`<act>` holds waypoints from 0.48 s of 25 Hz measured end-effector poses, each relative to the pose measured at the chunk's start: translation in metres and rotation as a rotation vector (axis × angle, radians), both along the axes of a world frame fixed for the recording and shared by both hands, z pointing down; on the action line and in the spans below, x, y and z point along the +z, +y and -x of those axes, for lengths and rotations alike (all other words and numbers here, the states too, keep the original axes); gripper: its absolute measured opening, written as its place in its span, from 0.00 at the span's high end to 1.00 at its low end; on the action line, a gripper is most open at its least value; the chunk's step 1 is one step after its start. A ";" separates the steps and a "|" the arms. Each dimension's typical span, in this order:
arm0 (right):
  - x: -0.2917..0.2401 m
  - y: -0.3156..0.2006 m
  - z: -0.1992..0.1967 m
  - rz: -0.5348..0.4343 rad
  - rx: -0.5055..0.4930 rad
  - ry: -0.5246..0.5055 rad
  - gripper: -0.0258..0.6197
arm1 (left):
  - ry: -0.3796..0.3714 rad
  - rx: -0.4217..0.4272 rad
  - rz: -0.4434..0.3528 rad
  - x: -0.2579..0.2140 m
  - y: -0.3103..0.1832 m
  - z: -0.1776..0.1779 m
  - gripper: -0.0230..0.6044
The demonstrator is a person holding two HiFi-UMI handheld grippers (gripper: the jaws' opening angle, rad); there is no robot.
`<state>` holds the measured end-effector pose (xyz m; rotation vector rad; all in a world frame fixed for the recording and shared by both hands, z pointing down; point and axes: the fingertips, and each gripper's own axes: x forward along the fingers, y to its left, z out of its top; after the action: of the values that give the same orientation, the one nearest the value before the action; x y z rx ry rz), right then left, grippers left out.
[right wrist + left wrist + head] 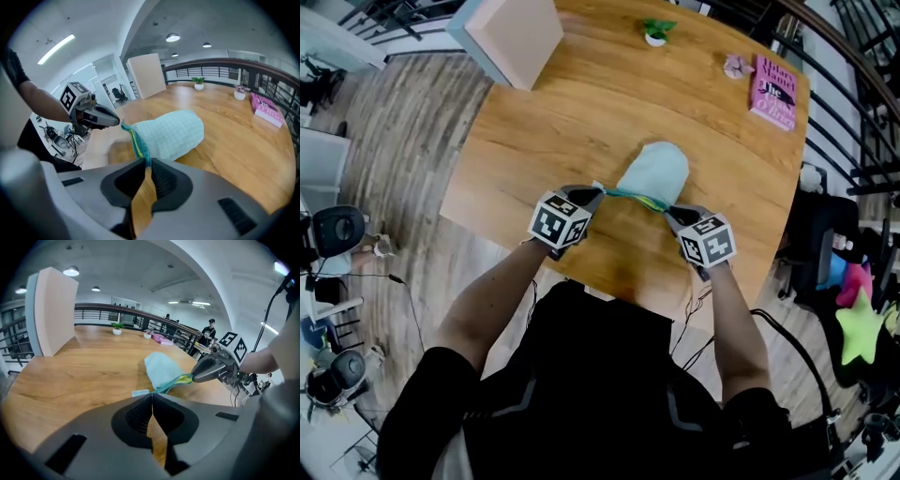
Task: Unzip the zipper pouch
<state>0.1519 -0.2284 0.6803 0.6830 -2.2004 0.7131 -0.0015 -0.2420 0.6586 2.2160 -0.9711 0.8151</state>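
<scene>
The pouch (654,171) was pale mint with a fine check, its zipper (633,196) teal; the table (572,127) honey-brown woodgrain; the book (773,91) pink.

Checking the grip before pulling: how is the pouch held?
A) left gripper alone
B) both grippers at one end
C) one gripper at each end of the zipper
C: the left gripper and right gripper pinch opposite ends of the zipper edge of the zipper pouch.

Pouch (654,171) on table (553,131), before book (773,91)

Pale mint waffle-textured zipper pouch (654,173), teal zipper edge (636,197) with yellow trim stretched taut, over wooden table (562,131).
</scene>
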 end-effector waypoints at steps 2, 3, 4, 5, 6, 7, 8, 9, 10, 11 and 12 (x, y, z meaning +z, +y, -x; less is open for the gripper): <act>0.012 0.007 0.000 0.037 -0.001 0.003 0.88 | -0.020 0.013 0.038 0.017 0.009 0.000 0.91; 0.017 0.010 0.000 0.054 -0.003 0.005 0.88 | -0.025 0.013 0.055 0.024 0.012 0.000 0.91; 0.022 0.013 0.001 0.072 -0.003 0.005 0.88 | -0.025 0.008 0.074 0.030 0.015 0.001 0.91; 0.027 0.017 0.001 0.091 -0.003 0.003 0.88 | -0.022 0.000 0.090 0.034 0.017 0.002 0.91; 0.031 0.021 0.001 0.112 -0.002 -0.001 0.88 | -0.015 -0.010 0.102 0.038 0.019 0.002 0.91; 0.036 0.025 0.001 0.133 -0.003 -0.002 0.88 | -0.009 -0.017 0.111 0.041 0.020 0.002 0.91; 0.039 0.028 0.000 0.151 -0.002 -0.001 0.88 | -0.008 -0.019 0.117 0.043 0.021 0.001 0.91; 0.042 0.030 -0.001 0.163 0.001 0.001 0.88 | -0.014 -0.014 0.120 0.045 0.022 -0.001 0.91; 0.043 0.031 -0.002 0.169 0.006 0.003 0.88 | -0.027 -0.004 0.120 0.047 0.023 -0.002 0.91; 0.044 0.031 -0.002 0.171 0.011 0.005 0.88 | -0.041 0.006 0.118 0.049 0.023 -0.003 0.91; 0.045 0.031 -0.002 0.172 0.016 0.006 0.88 | -0.050 0.013 0.117 0.050 0.024 -0.003 0.91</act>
<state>0.1535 -0.1974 0.7250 0.6144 -2.1013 0.8956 0.0018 -0.2184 0.7089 2.1132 -0.9099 0.9132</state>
